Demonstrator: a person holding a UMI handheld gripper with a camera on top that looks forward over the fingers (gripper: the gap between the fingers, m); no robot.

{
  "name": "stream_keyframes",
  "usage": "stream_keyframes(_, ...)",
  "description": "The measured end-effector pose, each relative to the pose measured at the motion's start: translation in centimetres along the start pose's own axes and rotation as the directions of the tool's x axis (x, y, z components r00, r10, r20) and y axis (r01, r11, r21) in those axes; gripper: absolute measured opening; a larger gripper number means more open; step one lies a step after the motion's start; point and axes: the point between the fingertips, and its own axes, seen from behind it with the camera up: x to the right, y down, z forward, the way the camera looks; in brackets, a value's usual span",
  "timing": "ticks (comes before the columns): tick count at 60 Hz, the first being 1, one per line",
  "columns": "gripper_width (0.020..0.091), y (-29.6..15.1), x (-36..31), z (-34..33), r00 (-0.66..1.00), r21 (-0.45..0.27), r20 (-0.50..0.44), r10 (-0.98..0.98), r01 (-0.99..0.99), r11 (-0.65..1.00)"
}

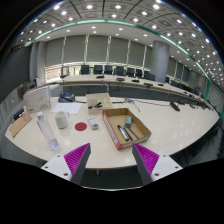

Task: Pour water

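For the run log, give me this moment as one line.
claw: open, empty | bottle: upright on table, beyond left finger | cup: beside bottle | pour: not started

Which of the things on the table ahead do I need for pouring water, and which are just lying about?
For the job:
clear bottle, standing upright
cup beside it
gripper, open and holding nothing

Lying about:
cardboard tray with small items inside
small jar
papers and boxes behind the bottle
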Motion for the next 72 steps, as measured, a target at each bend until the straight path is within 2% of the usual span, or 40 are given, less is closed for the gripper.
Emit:
stream_keyframes(9, 0.0860, 0.7, -3.0, 0.5, 0.999, -0.016, 0.052, -0.009, 0.010, 1.000)
stream_keyframes(21, 0.0869, 2.8, -10.8, 1.5, 0.991, -0.021, 0.128, -0.040, 0.043, 0.999)
stream_keyframes(40, 0.0860, 5.1, -26.2, 4.9, 0.971, 0.035, 0.222, -0.094, 0.088, 0.995)
stream_keyframes(59, 0.0860, 3.6, -33.7, 15.4, 0.985, 0.104, 0.169, -0.040, 0.023, 0.994)
stream_keyframes(64, 0.0803, 3.1, -34.4, 17.7, 0.989, 0.132, 0.146, -0.033, 0.014, 0.991)
stream_keyframes(72, 0.0629, 2.9, -35.0, 19.8, 0.993, 0.174, 0.105, -0.045, 0.026, 0.984)
